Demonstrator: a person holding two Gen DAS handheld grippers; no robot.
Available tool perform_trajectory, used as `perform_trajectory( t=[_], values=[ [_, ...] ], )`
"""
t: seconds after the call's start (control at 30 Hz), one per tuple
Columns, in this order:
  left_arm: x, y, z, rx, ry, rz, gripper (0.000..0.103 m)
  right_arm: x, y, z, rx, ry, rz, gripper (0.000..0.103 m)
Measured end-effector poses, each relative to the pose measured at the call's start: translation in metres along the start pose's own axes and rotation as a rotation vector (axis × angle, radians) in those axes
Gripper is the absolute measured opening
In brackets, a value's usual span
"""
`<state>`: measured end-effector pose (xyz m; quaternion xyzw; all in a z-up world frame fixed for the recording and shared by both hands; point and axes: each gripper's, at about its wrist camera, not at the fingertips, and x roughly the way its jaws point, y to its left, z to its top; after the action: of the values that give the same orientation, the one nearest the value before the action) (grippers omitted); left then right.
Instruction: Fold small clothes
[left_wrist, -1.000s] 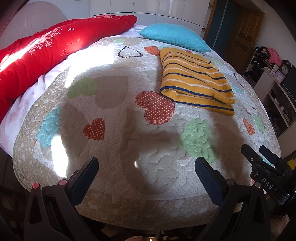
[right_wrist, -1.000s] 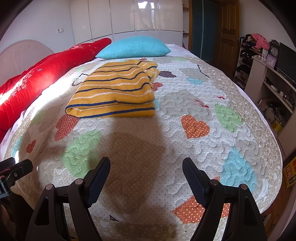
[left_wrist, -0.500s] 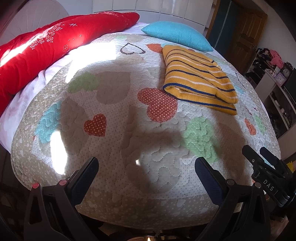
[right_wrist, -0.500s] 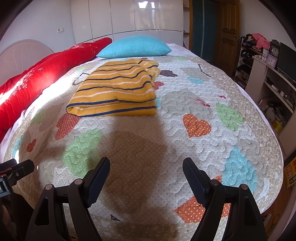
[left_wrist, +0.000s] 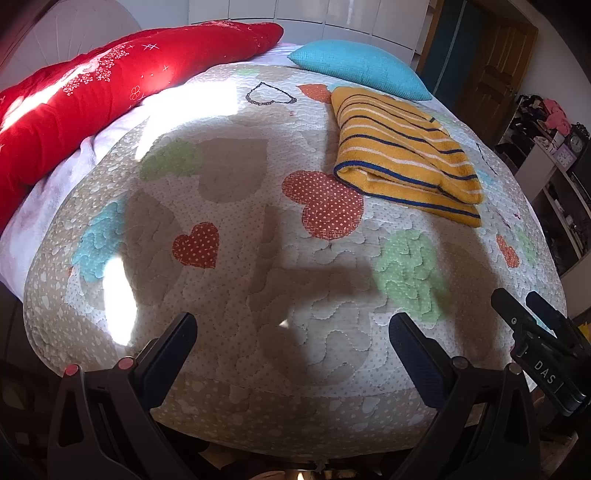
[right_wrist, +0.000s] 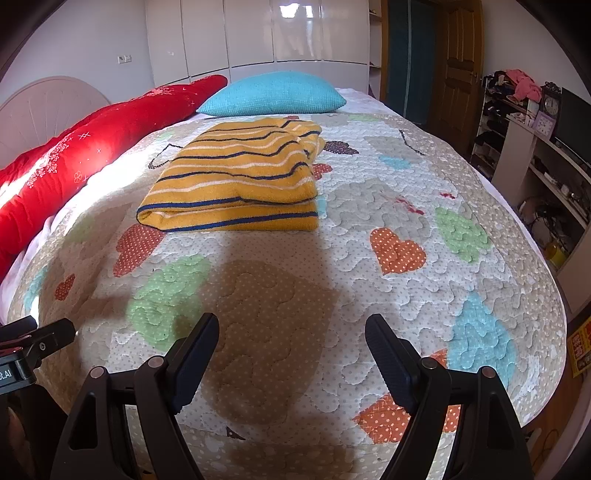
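A folded yellow sweater (left_wrist: 402, 155) (right_wrist: 236, 184) with dark blue and white stripes lies flat on the heart-patterned quilt (left_wrist: 258, 258) (right_wrist: 369, 258), toward the far side of the bed. My left gripper (left_wrist: 291, 330) is open over the near edge of the quilt, well short of the sweater and to its left, with nothing between its fingers. My right gripper (right_wrist: 291, 330) is open too, over the near edge, with the sweater some way ahead and slightly left. In the left wrist view the right gripper's fingers (left_wrist: 517, 314) show at the right edge.
A long red bolster (left_wrist: 92, 96) (right_wrist: 92, 147) runs along the left side of the bed. A turquoise pillow (left_wrist: 354, 66) (right_wrist: 273, 92) lies behind the sweater. Shelves with clutter (right_wrist: 546, 155) stand at the right, a wooden door (right_wrist: 458, 66) behind.
The left wrist view has shifted slightly, so the sweater sits a little lower and nearer in it. Both grippers stay open and the sweater has not moved.
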<state>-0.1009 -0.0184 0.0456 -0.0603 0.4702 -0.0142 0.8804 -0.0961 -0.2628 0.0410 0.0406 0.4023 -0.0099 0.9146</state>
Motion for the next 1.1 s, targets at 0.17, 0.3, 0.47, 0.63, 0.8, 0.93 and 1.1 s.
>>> perform_trajectory(
  t=[0.17,0.3,0.47,0.63,0.8,0.93,1.1],
  values=[
    [0.001,0.001,0.000,-0.002,0.001,-0.002,0.103,-0.002,0.003,-0.001,-0.011,-0.009,0.004,0.086],
    [0.003,0.002,-0.001,-0.006,0.007,-0.011,0.103,-0.005,0.010,0.001,-0.037,-0.026,0.011,0.086],
    [0.008,0.006,0.002,-0.016,0.017,-0.035,0.103,-0.006,0.022,0.011,-0.093,-0.051,0.014,0.086],
    [0.015,0.013,0.017,-0.024,-0.006,-0.047,0.103,0.000,0.032,0.035,-0.112,-0.081,0.032,0.087],
    [0.030,0.017,0.033,-0.024,-0.010,-0.073,0.103,0.016,0.049,0.054,-0.143,-0.086,0.049,0.088],
    [0.041,0.017,0.043,-0.024,0.003,-0.095,0.103,0.026,0.058,0.063,-0.158,-0.087,0.035,0.088],
    [0.046,0.014,0.057,-0.008,-0.020,-0.102,0.103,0.038,0.061,0.071,-0.144,-0.066,0.045,0.088]
  ],
)
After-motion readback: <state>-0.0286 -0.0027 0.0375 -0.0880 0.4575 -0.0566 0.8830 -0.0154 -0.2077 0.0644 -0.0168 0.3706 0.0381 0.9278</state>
